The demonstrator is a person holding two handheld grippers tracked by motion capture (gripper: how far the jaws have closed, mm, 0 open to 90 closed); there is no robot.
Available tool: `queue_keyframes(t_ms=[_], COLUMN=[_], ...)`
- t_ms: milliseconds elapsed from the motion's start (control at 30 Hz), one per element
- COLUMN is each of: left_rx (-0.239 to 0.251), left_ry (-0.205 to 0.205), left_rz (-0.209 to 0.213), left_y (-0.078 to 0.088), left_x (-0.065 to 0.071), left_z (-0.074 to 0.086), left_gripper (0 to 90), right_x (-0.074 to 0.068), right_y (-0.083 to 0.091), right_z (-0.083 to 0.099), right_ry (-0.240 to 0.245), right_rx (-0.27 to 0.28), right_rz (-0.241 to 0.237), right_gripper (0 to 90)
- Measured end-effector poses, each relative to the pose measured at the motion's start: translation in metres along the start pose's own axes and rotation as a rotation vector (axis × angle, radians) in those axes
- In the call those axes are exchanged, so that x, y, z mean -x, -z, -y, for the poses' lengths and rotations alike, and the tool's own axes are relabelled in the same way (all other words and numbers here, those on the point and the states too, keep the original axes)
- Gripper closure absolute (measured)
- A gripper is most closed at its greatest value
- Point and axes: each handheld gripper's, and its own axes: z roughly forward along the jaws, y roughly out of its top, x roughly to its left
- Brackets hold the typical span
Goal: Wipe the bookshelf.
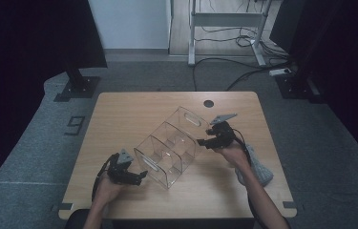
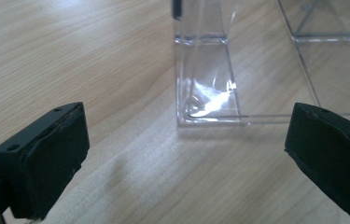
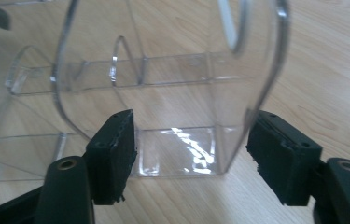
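Note:
A clear plastic organiser box with inner dividers and handle cut-outs lies diagonally on the wooden table. My right gripper is at its right long side. In the right gripper view the gripper has its jaws on either side of the box's narrow end wall, with a gap showing at the right pad. My left gripper sits low by the box's near end. In the left gripper view it stands wide open, the box corner just ahead and nothing between its pads.
A grey object lies on the table under the right forearm. A round cable hole is near the table's far edge. Beyond the table stand a white desk frame, floor cables and dark stands.

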Motion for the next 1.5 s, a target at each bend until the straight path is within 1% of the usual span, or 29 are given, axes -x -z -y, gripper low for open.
queue_keyframes(t_ms=[67,167,267,367,400,500,567,767,867,1167,1400,1500], left_rx=[0.004,-0.008,-0.018,-0.031,-0.031,-0.027,-0.025,-0.014,-0.009,-0.007,-0.011,-0.006], left_ry=[0.012,0.013,0.023,0.015,0.014,0.017,0.023,0.034,0.044,0.056,0.051,0.056], left_rz=[-0.008,-0.015,-0.020,-0.024,-0.026,-0.031,-0.031,-0.032,-0.027,-0.018,-0.008,0.007], left_y=[-0.001,-0.003,-0.005,-0.007,-0.008,-0.008,-0.008,-0.008,-0.009,-0.009,-0.008,-0.006], left_x=[-0.001,-0.003,-0.004,-0.004,-0.004,-0.004,-0.005,-0.005,-0.005,-0.004,-0.001,0.002], left_z=[0.000,0.000,0.001,0.000,0.000,0.000,0.000,-0.001,-0.001,0.000,0.000,0.001], left_gripper=[0.2,0.0,0.0,0.0,0.0,0.0,0.0,0.0,0.0,0.0,0.0,0.1], right_x=[0.000,0.000,-0.002,-0.004,-0.006,-0.009,-0.011,-0.018,-0.021,-0.028,-0.035,-0.037], right_y=[-0.001,0.001,0.004,0.007,0.008,0.011,0.013,0.021,0.025,0.033,0.037,0.038], right_z=[0.001,0.004,0.008,0.010,0.011,0.013,0.015,0.022,0.025,0.034,0.044,0.048], right_ry=[-0.004,-0.019,-0.012,-0.001,0.010,0.020,0.011,0.012,0.022,0.014,0.012,0.013], right_rx=[0.004,0.016,0.016,0.009,0.004,0.000,0.003,-0.003,-0.007,-0.004,-0.022,-0.026], right_rz=[-0.001,-0.008,-0.018,-0.024,-0.023,-0.023,-0.027,-0.027,-0.028,-0.031,-0.030,-0.029], right_gripper=[32.5,33.1,33.5,33.9,33.9,33.9,33.9,33.7,33.7,33.4,33.3,33.2])
